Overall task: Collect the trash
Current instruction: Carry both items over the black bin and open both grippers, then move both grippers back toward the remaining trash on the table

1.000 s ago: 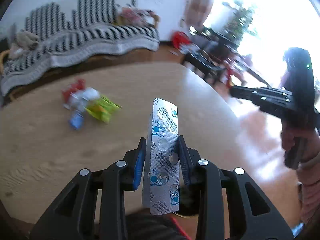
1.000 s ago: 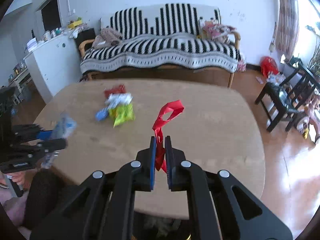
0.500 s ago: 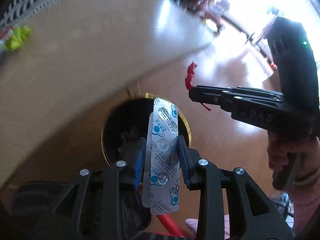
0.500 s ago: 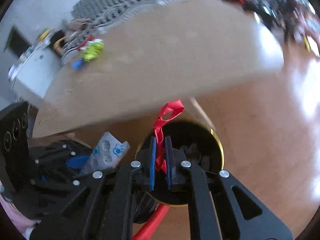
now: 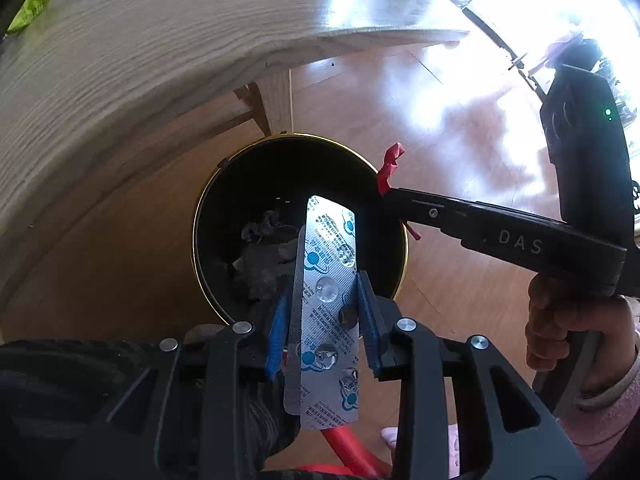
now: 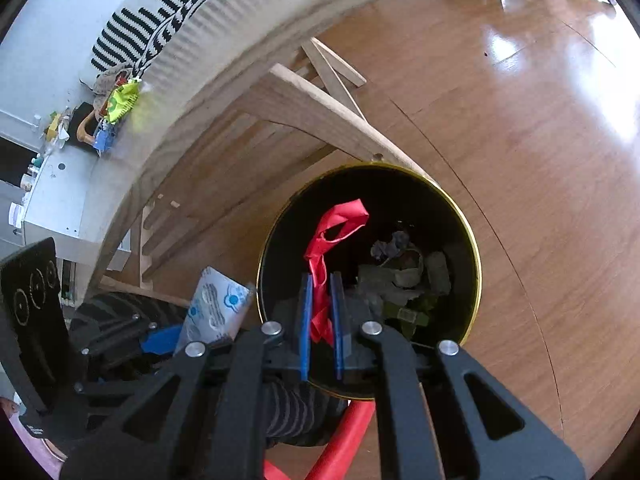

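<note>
A glossy wooden floor [image 6: 500, 92] is lit by bright glare. A wooden table [image 5: 120, 60] is seen above it. A striped sofa [image 6: 160, 12] is set against a white wall [image 6: 60, 20].

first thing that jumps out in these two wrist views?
The black trash bin with a gold rim, on the wood floor beside the table, fills the middle of both views. Over its mouth, the left hand-held gripper clamps a silver blister pack and the right hand-held gripper pinches a red ribbon scrap. More wrappers lie on the tabletop, far left in the right wrist view.
</note>
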